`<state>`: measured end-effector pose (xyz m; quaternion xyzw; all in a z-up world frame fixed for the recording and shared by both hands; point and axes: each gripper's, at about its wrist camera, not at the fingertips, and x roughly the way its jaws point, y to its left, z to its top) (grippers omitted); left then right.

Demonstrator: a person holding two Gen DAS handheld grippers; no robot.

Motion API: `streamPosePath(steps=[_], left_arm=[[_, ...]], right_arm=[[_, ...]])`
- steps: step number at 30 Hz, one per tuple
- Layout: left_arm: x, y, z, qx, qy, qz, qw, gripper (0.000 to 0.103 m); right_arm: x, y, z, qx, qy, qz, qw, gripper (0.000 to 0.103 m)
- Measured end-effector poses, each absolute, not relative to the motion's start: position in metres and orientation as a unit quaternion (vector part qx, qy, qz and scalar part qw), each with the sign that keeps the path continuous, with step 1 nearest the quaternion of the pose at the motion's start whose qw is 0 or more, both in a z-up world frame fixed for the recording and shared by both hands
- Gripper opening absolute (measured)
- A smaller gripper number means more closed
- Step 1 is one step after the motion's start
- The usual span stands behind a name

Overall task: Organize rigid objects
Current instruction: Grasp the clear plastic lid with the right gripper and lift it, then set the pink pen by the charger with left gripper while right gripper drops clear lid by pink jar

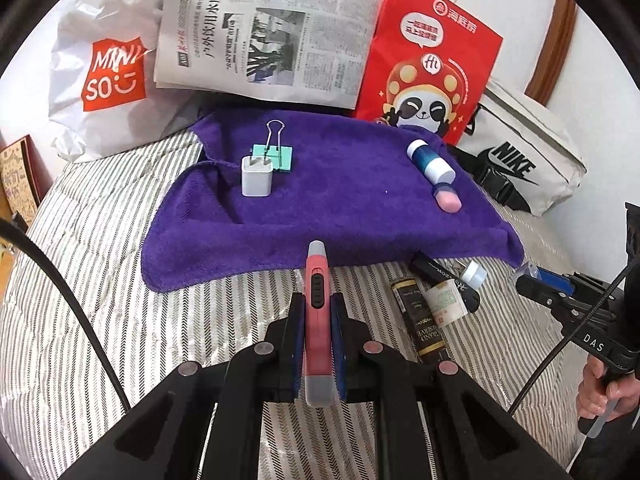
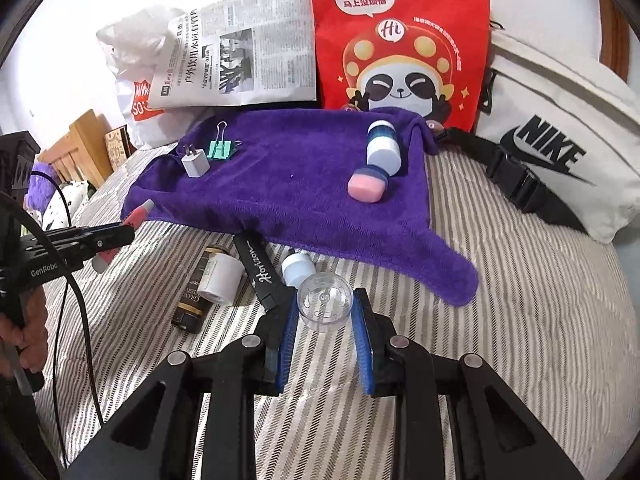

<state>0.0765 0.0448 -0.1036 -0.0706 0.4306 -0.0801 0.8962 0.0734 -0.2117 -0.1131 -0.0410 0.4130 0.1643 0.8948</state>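
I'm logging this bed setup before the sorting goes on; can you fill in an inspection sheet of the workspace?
Surface: striped bedspread with a purple towel spread on it.
Job's things: on the towel, white charger plug, green binder clip, blue-white tube, pink-capped jar; off it, dark bottles and small containers.
Clutter: newspaper, red panda bag, white shopping bag, Nike pouch.
Grippers: left hand-held gripper shut on a pink utility knife; right hand-held gripper shut on a clear round container.
Cables: black cable over the bedspread.
Surroundings: wooden headboard, white wall.
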Motion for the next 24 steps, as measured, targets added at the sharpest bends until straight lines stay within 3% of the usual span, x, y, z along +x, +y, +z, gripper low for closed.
streamPosePath(steps=[14,24], left_arm=[[0.112,0.063,-0.093,-0.078,0.436,-0.074,0.894,0.012],[0.165,0.07,-0.094,-0.072,0.444,-0.082,0.889,0.012]], right_arm=[[0.132,-0.196,-0.089,-0.063,0.417,0.176,0.89,0.027],[0.182,-0.202,-0.108,-0.053,0.455,0.162,0.874,0.027]])
